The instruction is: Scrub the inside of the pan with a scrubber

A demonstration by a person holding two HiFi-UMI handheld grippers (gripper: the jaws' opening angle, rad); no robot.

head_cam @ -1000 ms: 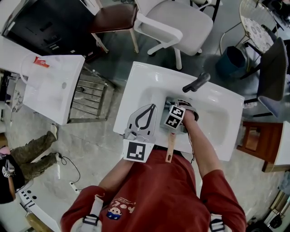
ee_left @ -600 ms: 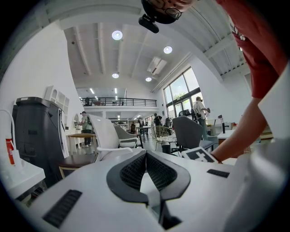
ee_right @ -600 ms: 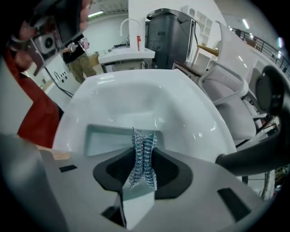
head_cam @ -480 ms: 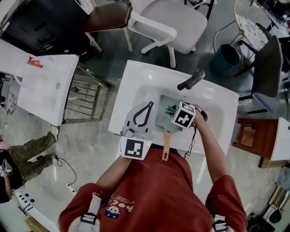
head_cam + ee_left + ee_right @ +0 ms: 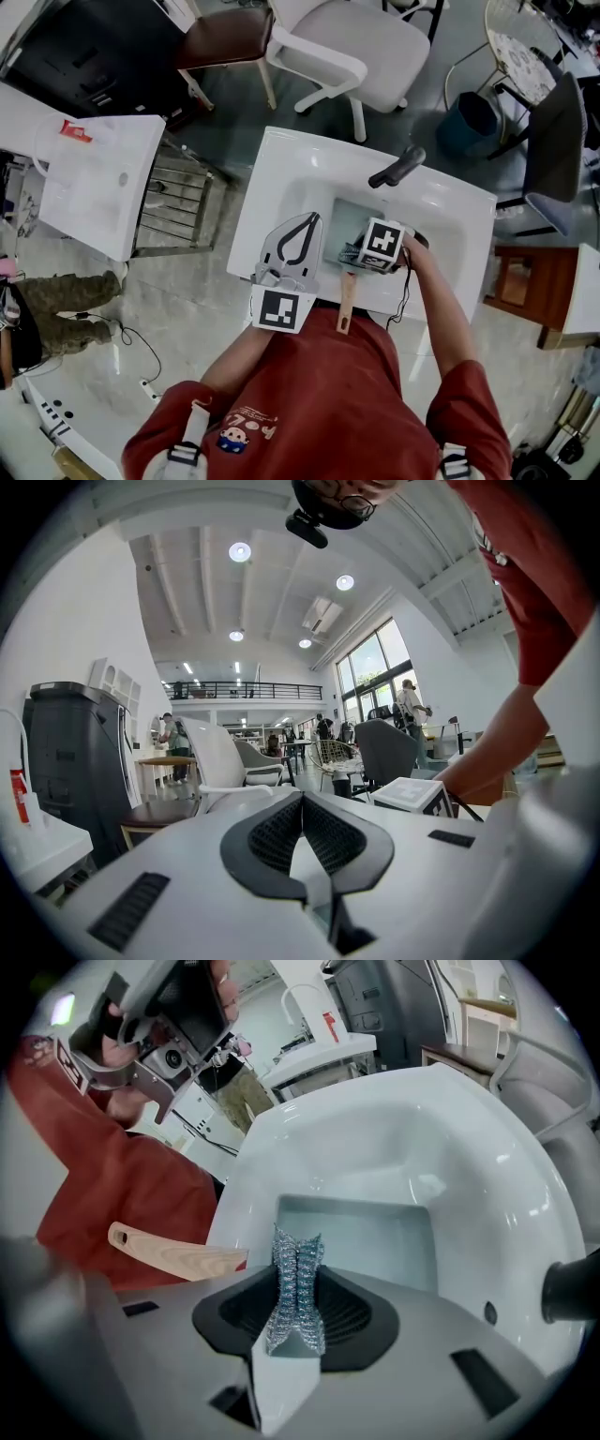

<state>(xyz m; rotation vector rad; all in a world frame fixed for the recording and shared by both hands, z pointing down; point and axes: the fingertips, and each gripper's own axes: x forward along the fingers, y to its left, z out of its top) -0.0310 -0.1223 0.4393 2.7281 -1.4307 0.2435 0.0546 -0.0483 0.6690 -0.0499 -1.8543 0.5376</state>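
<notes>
Two claws, one of them loaded: my right claw (image 5: 298, 1277) is pinching a silvery mesh scrubber (image 5: 296, 1312) tight between its pads, and the wad is sticking out past the tips. I am holding it over the square pan (image 5: 375, 1241), which is sitting down in the basin of the white sink (image 5: 281, 178). Whether the scrubber is touching the pan's floor I cannot tell. The pan's wooden handle (image 5: 345, 302) is reaching back over the near rim toward my red shirt (image 5: 328, 394). My left claw (image 5: 302, 803) is pressed together on nothing, held over the sink's left rim just beside the pan — its tips are pointing away from me, toward the white chair (image 5: 361, 47). The dark faucet (image 5: 398, 169) is standing at the far rim.
</notes>
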